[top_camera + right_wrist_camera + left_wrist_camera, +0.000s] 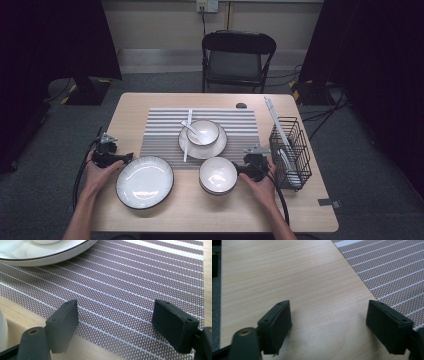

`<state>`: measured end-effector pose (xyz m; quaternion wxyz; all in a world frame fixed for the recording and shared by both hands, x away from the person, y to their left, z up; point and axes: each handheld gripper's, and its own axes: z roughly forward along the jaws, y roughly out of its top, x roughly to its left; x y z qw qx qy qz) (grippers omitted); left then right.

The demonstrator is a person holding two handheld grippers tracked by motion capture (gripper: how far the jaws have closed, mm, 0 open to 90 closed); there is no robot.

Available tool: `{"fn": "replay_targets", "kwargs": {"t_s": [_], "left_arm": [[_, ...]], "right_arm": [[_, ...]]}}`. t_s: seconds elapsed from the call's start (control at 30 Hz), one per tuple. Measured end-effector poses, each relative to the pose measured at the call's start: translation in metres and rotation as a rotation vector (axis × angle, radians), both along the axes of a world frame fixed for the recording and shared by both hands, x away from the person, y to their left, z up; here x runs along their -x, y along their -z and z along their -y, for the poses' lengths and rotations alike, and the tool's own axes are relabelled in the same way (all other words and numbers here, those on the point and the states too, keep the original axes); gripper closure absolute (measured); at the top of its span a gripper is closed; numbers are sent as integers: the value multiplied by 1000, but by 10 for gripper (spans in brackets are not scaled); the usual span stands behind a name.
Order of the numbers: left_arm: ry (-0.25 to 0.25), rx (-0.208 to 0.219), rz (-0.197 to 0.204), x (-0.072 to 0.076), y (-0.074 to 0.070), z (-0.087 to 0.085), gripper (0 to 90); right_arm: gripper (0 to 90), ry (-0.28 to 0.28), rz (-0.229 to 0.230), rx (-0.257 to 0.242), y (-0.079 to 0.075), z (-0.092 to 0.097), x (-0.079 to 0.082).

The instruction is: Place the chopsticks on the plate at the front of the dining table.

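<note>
- High view: the left tongs [120,159] rest on the bench [165,215] just left of the large plate [145,181], and the right tongs [239,170] sit just right of the near bowl [218,174]. That bowl lies at the front edge of the striped mat [165,130]. On the mat behind it a small bowl with a spoon [190,127] stands on a saucer [217,146]; a wire rack [290,150] stands to the bowl's right.
- Left gripper view: the left tongs [328,322] are spread wide over bare wood, holding nothing, with the mat [392,272] off to one side.
- Right gripper view: the right tongs [115,325] also gape empty, over the mat's [137,277] front edge. A white curve at the lower left is probably the near bowl [2,332], though little of it shows.
- Handling: plate and bowl look like glazed ceramic, so stiff, slippery, breakable and fairly heavy. The rim is the likely place to pinch.
- Room: bare bench lies in front of the plate, while the rack crowds the bowl's right side.
</note>
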<state>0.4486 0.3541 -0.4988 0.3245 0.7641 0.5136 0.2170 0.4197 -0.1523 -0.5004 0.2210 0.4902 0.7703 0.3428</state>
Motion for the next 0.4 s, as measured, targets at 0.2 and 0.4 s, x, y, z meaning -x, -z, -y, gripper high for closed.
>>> {"fn": "replay_targets", "kwargs": {"t_s": [0.2, 0.4], "left_arm": [[0, 13, 29, 0, 4, -3, 165], [1, 15, 30, 0, 4, -3, 162]], "right_arm": [[204, 0, 0, 0, 0, 0, 0], [204, 0, 0, 0, 0, 0, 0]]}}
